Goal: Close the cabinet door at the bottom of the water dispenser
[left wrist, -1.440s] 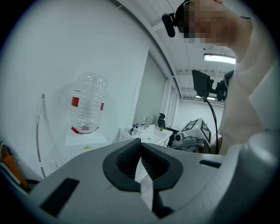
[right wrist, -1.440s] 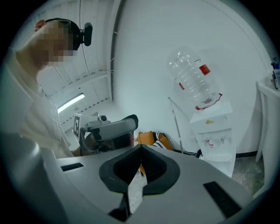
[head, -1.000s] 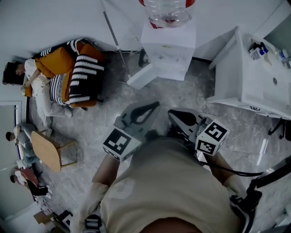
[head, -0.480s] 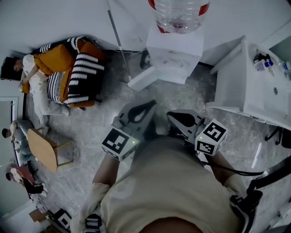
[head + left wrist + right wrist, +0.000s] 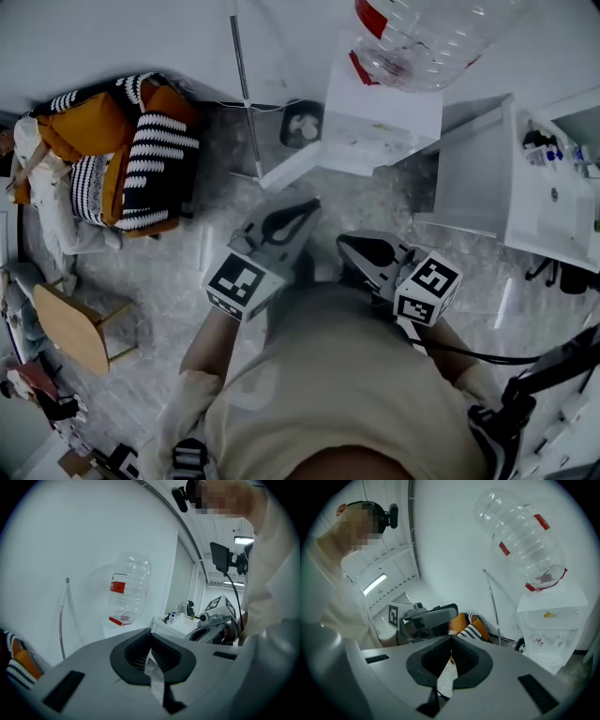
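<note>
Left gripper (image 5: 305,214) (image 5: 151,637): grey two-jaw tool with a black-and-white marker cube, jaws pressed together, nothing between them. Right gripper (image 5: 349,246) (image 5: 451,639): same build, jaws likewise together and empty. Both are held side by side in front of the person's torso, tips pointing toward the white box-shaped water dispenser (image 5: 384,122) (image 5: 551,630), and well apart from it.

Dispenser stands against the white wall, with a clear plastic bottle with red label (image 5: 422,37) (image 5: 525,536) upturned on top. Flat white cabinet door (image 5: 292,161) at the dispenser's bottom stands swung out to the dispenser's left, its free edge over the floor; neither gripper touches it.

Open room: bare grey marbled floor (image 5: 356,202) lies between the door's edge and the gripper tips.

Edges: white cabinet (image 5: 525,187) sits just right of the dispenser, near corner jutting toward the right gripper. Thin metal pole (image 5: 242,84) leans on the wall left of the dispenser, foot near the door. Orange armchair with black-and-white striped cushions (image 5: 141,155) is further left, well apart from the door.
</note>
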